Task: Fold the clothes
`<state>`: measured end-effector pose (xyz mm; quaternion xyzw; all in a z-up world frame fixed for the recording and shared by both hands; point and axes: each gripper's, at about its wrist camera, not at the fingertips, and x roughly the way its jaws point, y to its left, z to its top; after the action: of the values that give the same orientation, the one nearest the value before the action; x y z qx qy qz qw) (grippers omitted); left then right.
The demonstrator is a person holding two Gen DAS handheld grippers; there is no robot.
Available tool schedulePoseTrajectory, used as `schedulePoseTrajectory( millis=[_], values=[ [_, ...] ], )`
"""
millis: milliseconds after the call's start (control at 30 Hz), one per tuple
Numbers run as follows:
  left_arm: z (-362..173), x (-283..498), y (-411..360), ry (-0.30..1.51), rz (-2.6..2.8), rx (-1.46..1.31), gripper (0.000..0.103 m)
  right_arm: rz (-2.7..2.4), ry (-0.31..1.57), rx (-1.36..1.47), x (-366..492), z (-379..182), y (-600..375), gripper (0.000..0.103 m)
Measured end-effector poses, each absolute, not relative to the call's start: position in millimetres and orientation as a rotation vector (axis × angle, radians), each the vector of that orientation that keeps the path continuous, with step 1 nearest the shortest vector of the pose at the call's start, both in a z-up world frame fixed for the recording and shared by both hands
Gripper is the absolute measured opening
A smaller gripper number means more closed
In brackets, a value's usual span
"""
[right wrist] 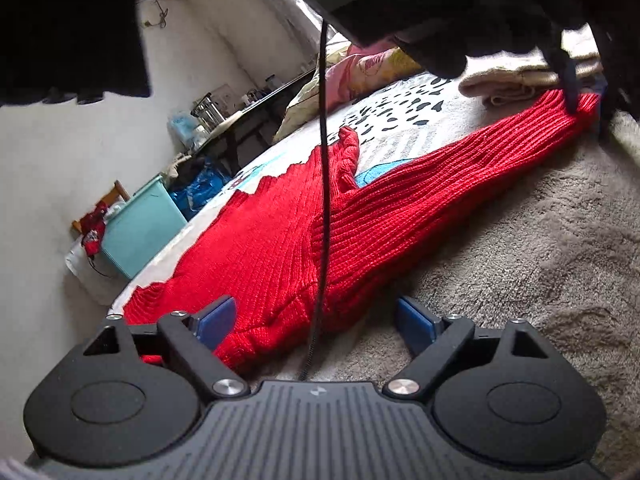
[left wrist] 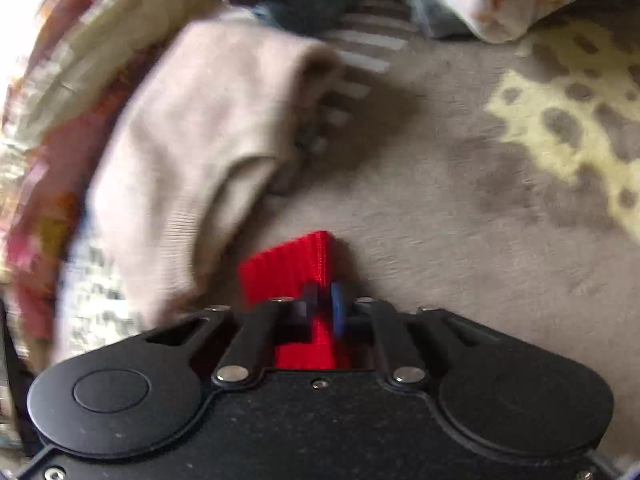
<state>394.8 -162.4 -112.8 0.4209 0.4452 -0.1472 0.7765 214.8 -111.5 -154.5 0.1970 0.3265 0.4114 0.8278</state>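
Note:
A red ribbed knit sweater (right wrist: 320,224) lies spread on the bed. My left gripper (left wrist: 326,300) is shut on a pinch of the red sweater (left wrist: 292,268); in the right wrist view it shows at the far end of a long sleeve (right wrist: 572,92). My right gripper (right wrist: 316,320) is open, its blue pads (right wrist: 216,316) low over the near edge of the sweater, with red knit between and under the jaws. A black cable (right wrist: 324,160) hangs across the right wrist view.
A beige garment (left wrist: 200,140) lies in a pile of clothes left of the left gripper, with striped fabric (left wrist: 360,52) behind. The bed cover is grey plush (right wrist: 540,260) with a spotted print (right wrist: 400,108). A teal bin (right wrist: 140,228) and a cluttered table (right wrist: 224,120) stand beside the bed.

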Motion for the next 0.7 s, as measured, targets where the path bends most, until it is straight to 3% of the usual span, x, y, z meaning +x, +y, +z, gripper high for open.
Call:
schedulePoseTrajectory(
  millis=[167,333,700],
  values=[
    [-48,364,-91,0.835,-0.223,0.599,0.005,0.87,0.708,0.435,217,-151,-113,0.086],
    [14,286,10,0.646,-0.112,0.218,0.005,0.859,0.712,0.431,217,-148,-111,0.086],
    [16,148,186,0.493,0.047,-0.349,0.005,0.964,0.585,0.227,193,-110,-84,0.095]
  ],
)
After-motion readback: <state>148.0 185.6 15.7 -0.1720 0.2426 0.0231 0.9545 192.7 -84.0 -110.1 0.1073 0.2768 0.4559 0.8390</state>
